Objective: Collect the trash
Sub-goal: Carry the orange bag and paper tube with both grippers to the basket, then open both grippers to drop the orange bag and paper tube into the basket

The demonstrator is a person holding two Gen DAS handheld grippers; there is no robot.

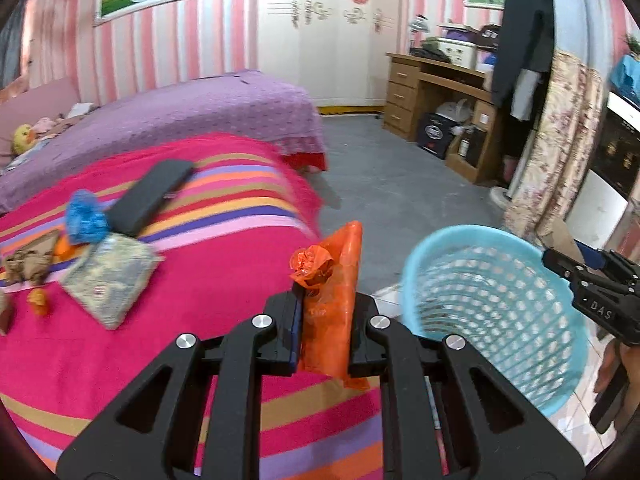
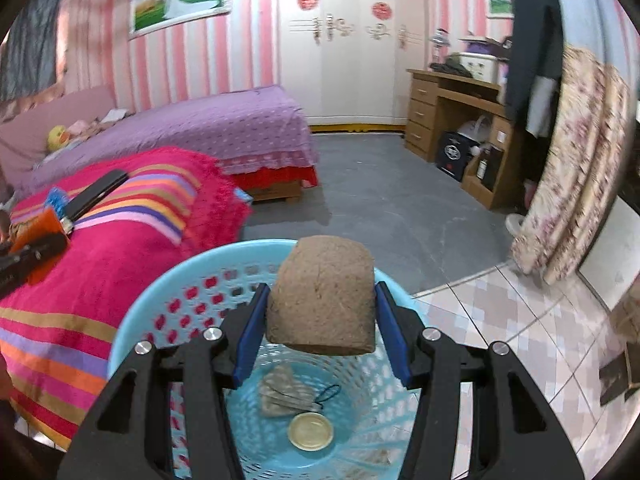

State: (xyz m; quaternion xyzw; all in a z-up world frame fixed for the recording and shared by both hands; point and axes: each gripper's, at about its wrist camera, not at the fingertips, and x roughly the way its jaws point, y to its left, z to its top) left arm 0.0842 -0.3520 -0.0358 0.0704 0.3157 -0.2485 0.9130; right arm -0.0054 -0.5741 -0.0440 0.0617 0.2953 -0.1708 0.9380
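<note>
My left gripper (image 1: pixel 325 328) is shut on an orange plastic bag (image 1: pixel 334 292) and holds it above the striped pink blanket (image 1: pixel 192 320), left of the light blue basket (image 1: pixel 496 312). My right gripper (image 2: pixel 320 320) is shut on a brown cardboard piece (image 2: pixel 322 296) directly above the basket's opening (image 2: pixel 160 292). Inside the basket lie a round metal lid (image 2: pixel 311 431) and a grey crumpled wrapper (image 2: pixel 282 394). The right gripper also shows in the left wrist view (image 1: pixel 596 284), at the basket's right rim.
On the blanket lie a grey foil packet (image 1: pixel 110 280), a blue crumpled wrapper (image 1: pixel 86 218), brown paper scraps (image 1: pixel 26 264), orange bits (image 1: pixel 38 300) and a black case (image 1: pixel 150 196). A purple bed (image 1: pixel 192 112) is behind. A desk (image 1: pixel 440 100) and floral curtain (image 1: pixel 556 140) stand right.
</note>
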